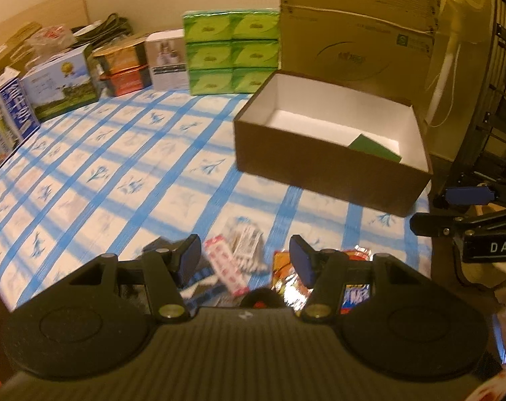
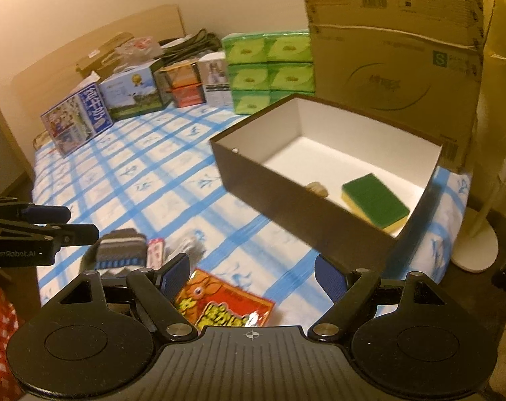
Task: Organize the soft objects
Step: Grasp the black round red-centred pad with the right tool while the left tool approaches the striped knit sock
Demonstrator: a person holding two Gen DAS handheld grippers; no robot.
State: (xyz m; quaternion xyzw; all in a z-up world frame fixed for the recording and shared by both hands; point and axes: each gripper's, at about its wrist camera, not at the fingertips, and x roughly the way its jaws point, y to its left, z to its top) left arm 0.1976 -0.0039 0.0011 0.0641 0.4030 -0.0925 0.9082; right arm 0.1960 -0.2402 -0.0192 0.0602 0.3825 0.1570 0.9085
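A dark brown open box (image 1: 319, 170) (image 2: 286, 200) with a white inside stands on the blue-checked cloth. A green and yellow sponge (image 2: 375, 202) (image 1: 375, 147) lies in it, next to a small tan object (image 2: 318, 187). My left gripper (image 1: 245, 257) is open and empty, above a pile of small packets (image 1: 242, 257). My right gripper (image 2: 251, 272) is open and empty, above an orange snack packet (image 2: 224, 305) (image 1: 286, 274). A striped knitted item (image 2: 120, 250) lies to the left of it. Each gripper shows at the edge of the other's view, the right one (image 1: 467, 214) and the left one (image 2: 42, 224).
Green tissue packs (image 1: 231, 51) (image 2: 269, 67), a large cardboard box (image 1: 356, 23) (image 2: 396, 60) and several printed cartons (image 1: 59, 83) (image 2: 132, 93) line the far side of the cloth (image 1: 119, 153). A white fan stand (image 2: 477, 244) is at the right.
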